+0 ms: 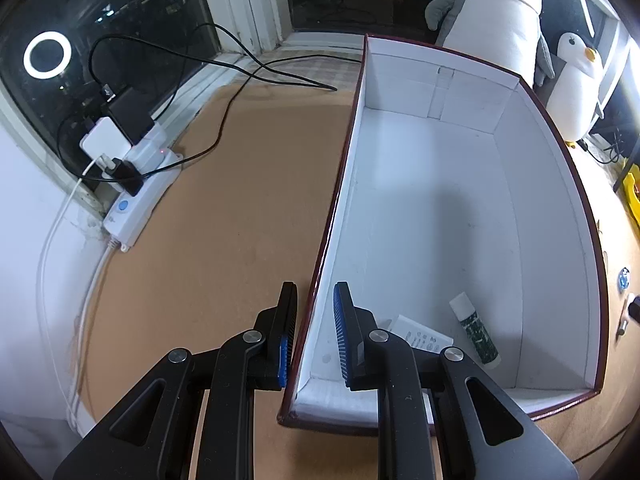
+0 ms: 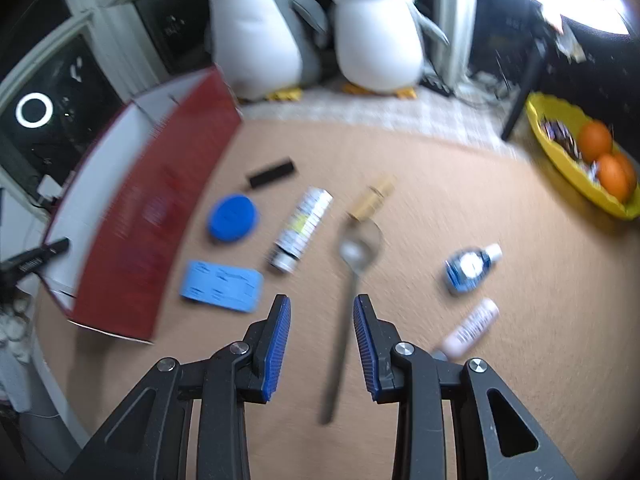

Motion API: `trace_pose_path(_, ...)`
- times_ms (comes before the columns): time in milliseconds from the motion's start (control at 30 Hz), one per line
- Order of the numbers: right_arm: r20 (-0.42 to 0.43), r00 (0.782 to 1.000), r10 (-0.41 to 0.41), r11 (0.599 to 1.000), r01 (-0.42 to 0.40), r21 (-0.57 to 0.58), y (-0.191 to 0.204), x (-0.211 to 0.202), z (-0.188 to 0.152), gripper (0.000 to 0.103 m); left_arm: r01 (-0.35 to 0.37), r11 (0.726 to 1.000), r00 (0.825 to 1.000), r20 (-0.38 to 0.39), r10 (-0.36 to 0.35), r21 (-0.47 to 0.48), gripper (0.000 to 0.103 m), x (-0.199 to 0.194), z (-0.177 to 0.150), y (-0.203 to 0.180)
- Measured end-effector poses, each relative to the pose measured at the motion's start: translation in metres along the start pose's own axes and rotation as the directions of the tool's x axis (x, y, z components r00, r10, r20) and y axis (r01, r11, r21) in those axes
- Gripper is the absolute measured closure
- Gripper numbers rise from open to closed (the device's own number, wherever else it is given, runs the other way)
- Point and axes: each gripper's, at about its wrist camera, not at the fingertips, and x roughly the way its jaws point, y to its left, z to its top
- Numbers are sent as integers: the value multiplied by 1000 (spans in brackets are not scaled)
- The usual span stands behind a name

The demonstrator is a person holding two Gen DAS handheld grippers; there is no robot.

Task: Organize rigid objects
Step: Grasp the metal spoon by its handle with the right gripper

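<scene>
Now, red box white inside, wall between left jaws, right jaws open, empty.

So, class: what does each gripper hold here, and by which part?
The left gripper clamps the box by its left side wall, near the front corner. The right gripper holds nothing; its jaws stand open above the spoon.

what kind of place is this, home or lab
Most likely a home: a table by a dark window, with plush penguins on the sill, a yellow fruit bowl of oranges, and a loaded power strip.
</scene>
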Motion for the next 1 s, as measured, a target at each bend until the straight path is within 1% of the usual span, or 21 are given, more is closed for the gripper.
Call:
trace_pose_path(100, -43, 999, 1, 1000, 0, 10, -10, 16, -7, 73, -16, 1000, 1000, -1, 16, -4, 88, 1, 2, -2)
trace_pose_path(133, -50, 999, 4, 1000, -3, 10, -10, 19, -8, 73, -22, 1000, 1000, -1, 22, -6, 90, 1, 3, -1)
trace_pose_path(300, -82, 996, 17, 1000, -18, -2, -6, 35, -11, 73, -42, 999, 999, -8, 42, -6, 92, 3, 4, -1)
trace_pose_path(433, -90, 996, 14, 1000, -15, -15, -8, 44, -11, 73, -56, 998, 998, -12, 56, 0, 92, 4, 6, -3)
trace_pose_path(600, -83, 997, -2, 1000, 0, -21, -9, 51, 0, 74, -63, 998, 998, -14, 63, 3, 92, 4, 6, -4)
trace_pose_path(667, -79, 997, -16, 1000, 14, -23, -9, 53, 3, 85, -63, 998, 998, -14, 63, 0, 92, 3, 6, -4)
trace_pose_path(767, -84, 996, -4, 1000, 4, -5, -14, 55, 5, 94, -63, 998, 998, -12, 63, -2, 92, 3, 5, -4)
trace_pose_path(833, -86, 996, 4, 1000, -3, 9, -16, 56, 6, 96, -61, 998, 998, -11, 61, -6, 92, 3, 5, -3)
trace_pose_path(1000, -86, 996, 7, 999, -4, 33, -19, 53, 3, 96, -51, 999, 999, -8, 51, -14, 92, 3, 4, -2)
